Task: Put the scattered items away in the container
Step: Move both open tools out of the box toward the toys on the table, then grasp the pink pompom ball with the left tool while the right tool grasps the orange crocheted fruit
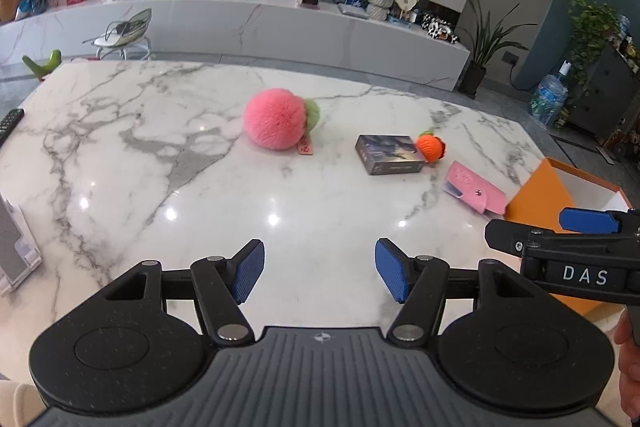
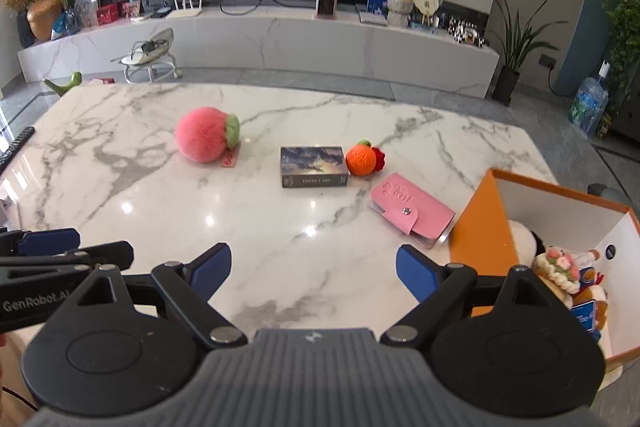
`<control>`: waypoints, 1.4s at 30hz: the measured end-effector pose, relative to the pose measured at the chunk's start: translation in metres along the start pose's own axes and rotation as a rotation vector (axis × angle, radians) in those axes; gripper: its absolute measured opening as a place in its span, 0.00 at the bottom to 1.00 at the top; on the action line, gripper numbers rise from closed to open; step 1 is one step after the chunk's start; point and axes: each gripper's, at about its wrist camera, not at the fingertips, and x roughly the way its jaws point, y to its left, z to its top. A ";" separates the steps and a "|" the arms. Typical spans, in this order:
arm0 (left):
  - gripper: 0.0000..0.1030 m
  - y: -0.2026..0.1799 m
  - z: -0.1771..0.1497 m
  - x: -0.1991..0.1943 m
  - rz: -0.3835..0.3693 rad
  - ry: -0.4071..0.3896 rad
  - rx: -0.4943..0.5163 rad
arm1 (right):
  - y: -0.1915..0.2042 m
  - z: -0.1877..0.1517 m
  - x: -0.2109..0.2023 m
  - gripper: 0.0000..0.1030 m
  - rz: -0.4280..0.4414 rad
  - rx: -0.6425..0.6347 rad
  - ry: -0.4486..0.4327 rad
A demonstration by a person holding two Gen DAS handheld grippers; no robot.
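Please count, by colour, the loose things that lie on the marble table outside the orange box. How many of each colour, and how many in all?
Pink: 2, the plush peach and the wallet
Orange: 1, the knitted orange
Dark blue: 1, the small card box
Total: 4 still on the table, none between the jaws of either gripper.

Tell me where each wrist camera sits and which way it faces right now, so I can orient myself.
Left wrist: behind the left tongs, angled down across the marble table toward the TV wall; its open blue pads, the right tongs and a bit of hand at right show.
Right wrist: behind the right tongs, same heading; the orange box sits at right, left tongs at left.
Shared: pink plush peach, dark box, orange knitted fruit, pink wallet.
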 end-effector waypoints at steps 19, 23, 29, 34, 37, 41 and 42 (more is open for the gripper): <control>0.70 -0.003 0.031 0.101 0.043 0.035 0.053 | -0.025 0.034 0.123 0.88 -0.059 0.051 0.002; 0.70 -0.004 0.038 0.120 0.054 0.012 0.071 | -0.029 0.040 0.141 0.88 -0.062 0.061 -0.040; 0.70 0.000 0.056 0.144 0.097 -0.044 0.096 | -0.034 0.049 0.167 0.88 -0.082 0.094 -0.087; 0.79 0.007 0.075 0.161 0.161 -0.116 0.115 | -0.044 0.063 0.190 0.88 -0.112 0.137 -0.114; 0.85 0.011 0.086 0.172 0.196 -0.151 0.122 | -0.050 0.070 0.203 0.87 -0.116 0.161 -0.122; 0.85 0.014 0.096 0.190 0.225 -0.174 0.128 | -0.055 0.077 0.219 0.84 -0.126 0.175 -0.128; 0.85 0.014 0.097 0.195 0.226 -0.174 0.133 | -0.056 0.078 0.223 0.82 -0.125 0.181 -0.127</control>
